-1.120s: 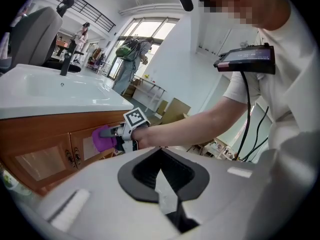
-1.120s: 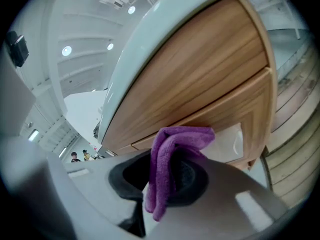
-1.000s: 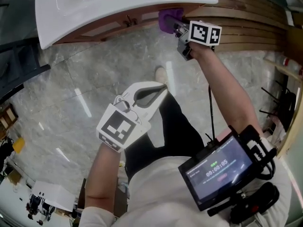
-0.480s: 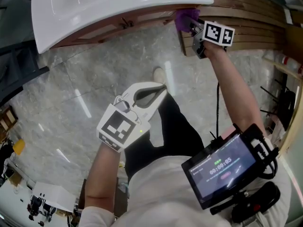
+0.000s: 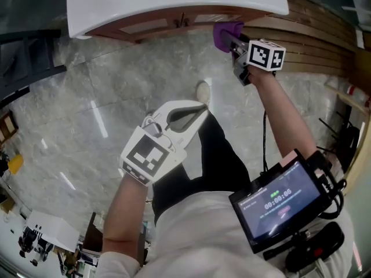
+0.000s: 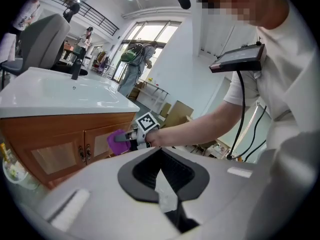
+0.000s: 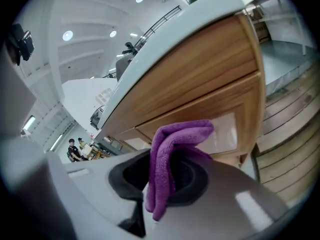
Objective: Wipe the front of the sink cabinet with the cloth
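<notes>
- Since a second ago the right gripper (image 5: 233, 40) has carried the cloth (image 5: 224, 33) to the right and a little lower in the head view. The sink (image 5: 174, 4) and the cabinet (image 5: 153, 28) below it have also slid right in that view.
- Its jaws are clamped on the purple cloth. The right gripper view shows the cloth folded over between them, one end hanging down and the bunched top pointing at the wood.
- That cloth sits at the cabinet front, just under the sink's white rim and near the cabinet's right end. Whether it presses on the wood or stands just off it cannot be told.
- A marker cube (image 5: 266, 55) rides on the right gripper, beside the cloth.
- Well apart from the cabinet, the left gripper (image 5: 194, 112) hangs over the marble floor (image 5: 98, 97) in front of the person's legs. Its jaws are closed together with nothing between them.
- Two small handles (image 5: 182, 21) show where the cabinet doors meet, left of the cloth.
- Wooden slats (image 5: 316, 28) run along the wall to the right of the cabinet.
- A screen (image 5: 281, 204) is strapped to the person's right forearm.
</notes>
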### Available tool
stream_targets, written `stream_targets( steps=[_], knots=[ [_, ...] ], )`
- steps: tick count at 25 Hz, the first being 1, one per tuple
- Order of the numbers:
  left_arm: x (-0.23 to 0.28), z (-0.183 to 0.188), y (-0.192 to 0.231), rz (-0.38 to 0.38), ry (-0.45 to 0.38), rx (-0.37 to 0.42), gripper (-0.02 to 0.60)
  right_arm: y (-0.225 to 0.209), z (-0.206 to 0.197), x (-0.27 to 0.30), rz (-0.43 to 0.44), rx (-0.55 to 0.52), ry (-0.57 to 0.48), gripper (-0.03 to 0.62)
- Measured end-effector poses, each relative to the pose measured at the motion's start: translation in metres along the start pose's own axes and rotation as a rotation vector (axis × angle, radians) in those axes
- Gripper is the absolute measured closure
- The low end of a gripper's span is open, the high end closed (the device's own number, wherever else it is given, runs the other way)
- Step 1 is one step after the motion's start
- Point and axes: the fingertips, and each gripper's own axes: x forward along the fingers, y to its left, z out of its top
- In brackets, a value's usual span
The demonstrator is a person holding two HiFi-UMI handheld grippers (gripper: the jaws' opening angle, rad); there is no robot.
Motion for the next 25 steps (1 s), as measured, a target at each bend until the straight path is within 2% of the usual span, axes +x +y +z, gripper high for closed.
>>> stream_targets(
  steps=[7,13,20,25],
  knots=[
    [-0.067,-0.012,0.012,0.071,-0.019,-0.021,0.575,0.13,-0.05,0.101,0.17,-0.041,0.105,0.533],
    [-0.131,-0.034,0.03,0.134,-0.051,-0.044,0.577,0.226,-0.071,0.189,0.254,-0.058,0.137,0.533],
    [-0.181,-0.052,0.042,0.191,-0.082,-0.069,0.575,0.27,-0.07,0.248,0.277,-0.001,0.104,0.533],
    [-0.194,-0.063,0.051,0.205,-0.093,-0.088,0.577,0.264,-0.066,0.268,0.242,0.014,0.088,0.533]
  ],
)
